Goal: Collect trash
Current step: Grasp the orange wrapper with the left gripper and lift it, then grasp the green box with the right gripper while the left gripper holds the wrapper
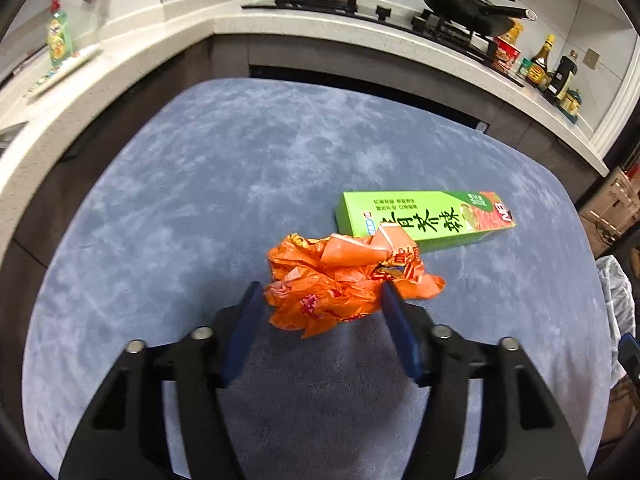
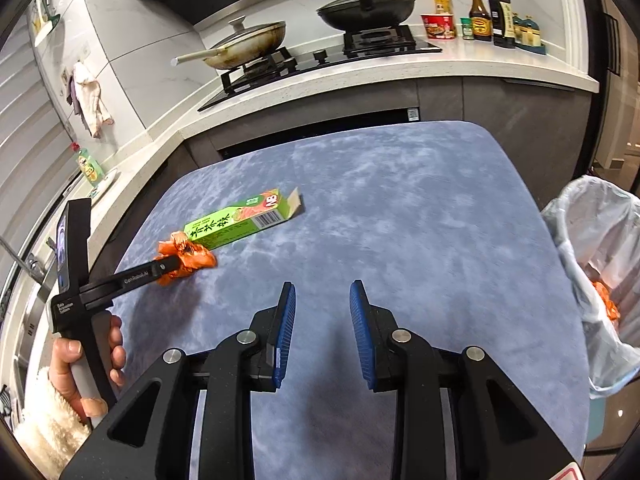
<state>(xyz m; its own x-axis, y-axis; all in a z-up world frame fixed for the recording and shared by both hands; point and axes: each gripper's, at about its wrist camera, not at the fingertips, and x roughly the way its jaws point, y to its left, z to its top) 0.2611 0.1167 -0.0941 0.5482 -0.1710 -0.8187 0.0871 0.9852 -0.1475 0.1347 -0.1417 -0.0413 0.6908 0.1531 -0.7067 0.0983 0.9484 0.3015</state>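
Currently the orange wrapper (image 1: 336,280), lying on the surface (image 1: 240,168) against the green box (image 1: 428,216), is bracketed by the spread left claw (image 1: 320,296); only loose folds may be pinched, dropping it short of the bin (image 2: 600,240)

A crinkled, glossy orange plastic wrapper (image 1: 344,280) and a smooth green cardboard box (image 1: 424,218) are seen on matt, napped blue cloth (image 1: 240,168).

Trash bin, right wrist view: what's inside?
The trash bin has a pale plastic liner; orange crumpled wrapper pieces show against its inner wall. The bin's bottom and anything lower are hidden by the liner and frame edge.
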